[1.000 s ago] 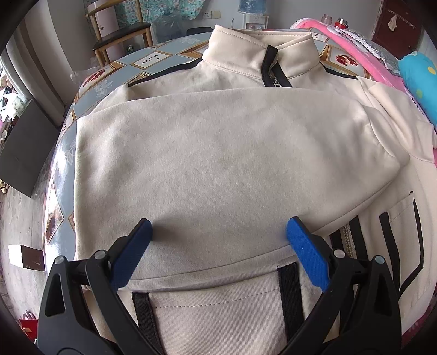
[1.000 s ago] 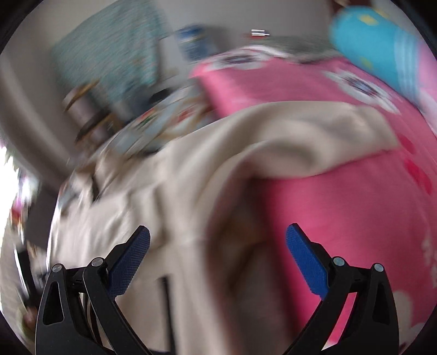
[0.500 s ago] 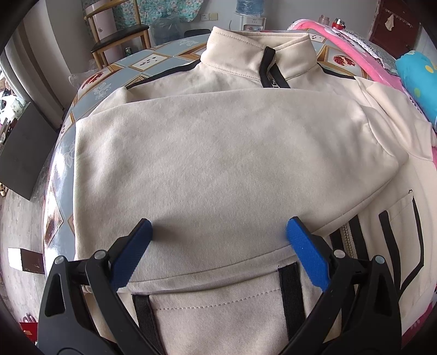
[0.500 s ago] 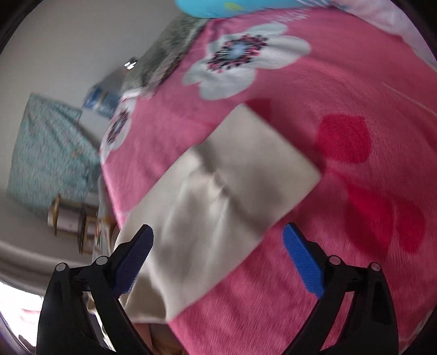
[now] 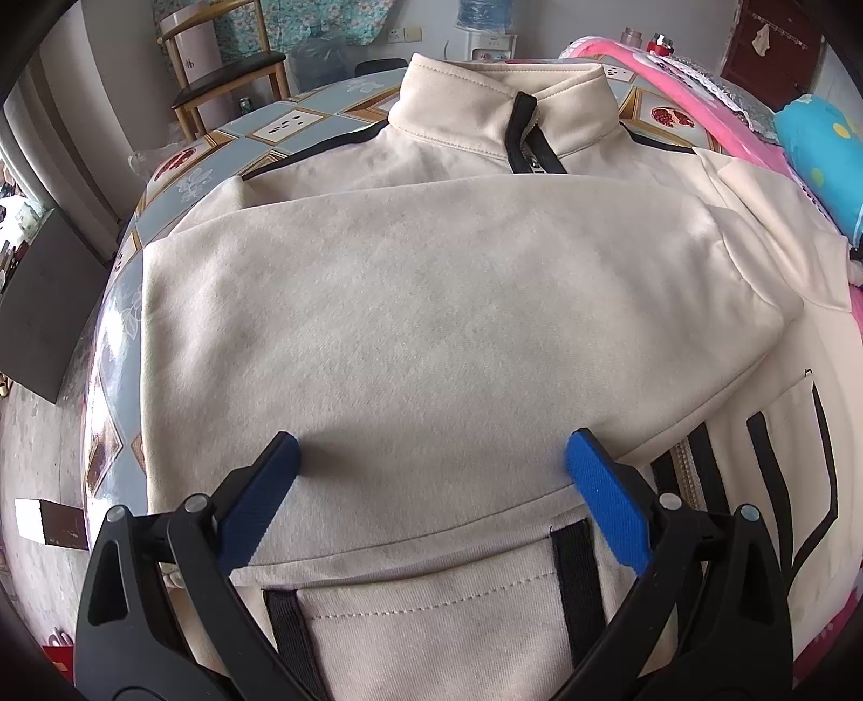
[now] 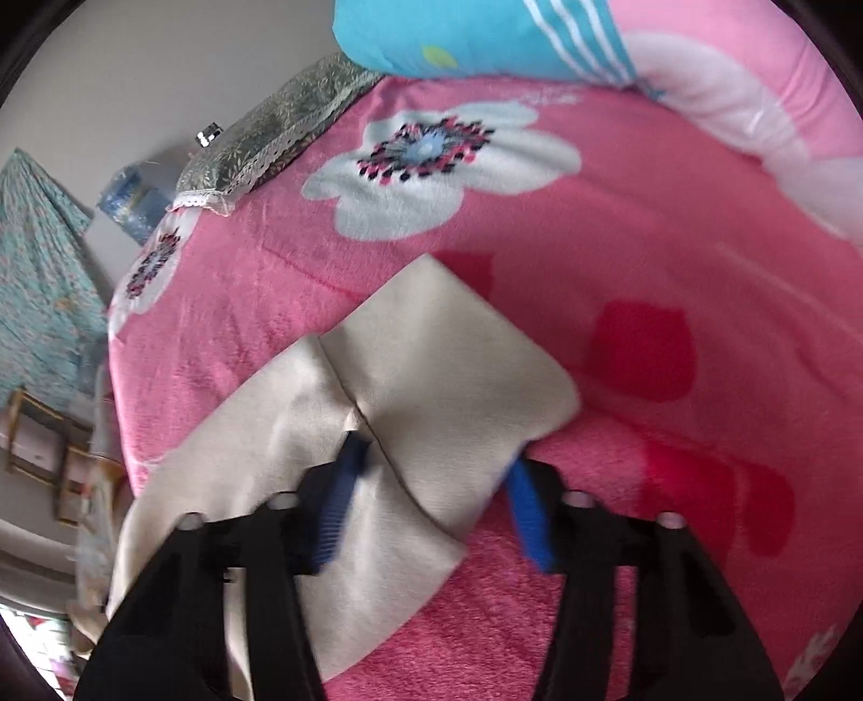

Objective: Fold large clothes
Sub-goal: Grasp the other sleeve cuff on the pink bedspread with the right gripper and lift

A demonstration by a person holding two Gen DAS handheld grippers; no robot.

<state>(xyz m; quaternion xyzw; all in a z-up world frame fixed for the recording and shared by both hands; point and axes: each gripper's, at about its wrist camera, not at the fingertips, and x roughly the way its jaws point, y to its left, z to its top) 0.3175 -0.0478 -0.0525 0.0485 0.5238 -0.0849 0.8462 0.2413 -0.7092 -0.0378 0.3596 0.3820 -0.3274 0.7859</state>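
A cream jacket (image 5: 431,323) with black trim lies face up on the patterned table (image 5: 280,124), collar (image 5: 501,108) at the far side. One sleeve is folded across its chest. My left gripper (image 5: 431,458) stands open over the lower edge of that folded sleeve, nothing pinched between its blue pads. In the right wrist view the other sleeve's cuff (image 6: 447,377) lies on a pink blanket (image 6: 647,242). My right gripper (image 6: 434,474) is closing on it, the cuff between the jaws and creasing by the left pad; the fingers are blurred.
A blue pillow (image 6: 474,32) and a grey-green lace-edged cushion (image 6: 280,124) sit at the blanket's far side. A wooden chair (image 5: 226,75) stands beyond the table. The blanket borders the table on the right, with the pillow (image 5: 820,145) on it.
The right gripper swung from over the jacket's side out to the sleeve cuff on the blanket, rolled, and its jaws narrowed around the cuff. The left gripper and jacket stayed put.
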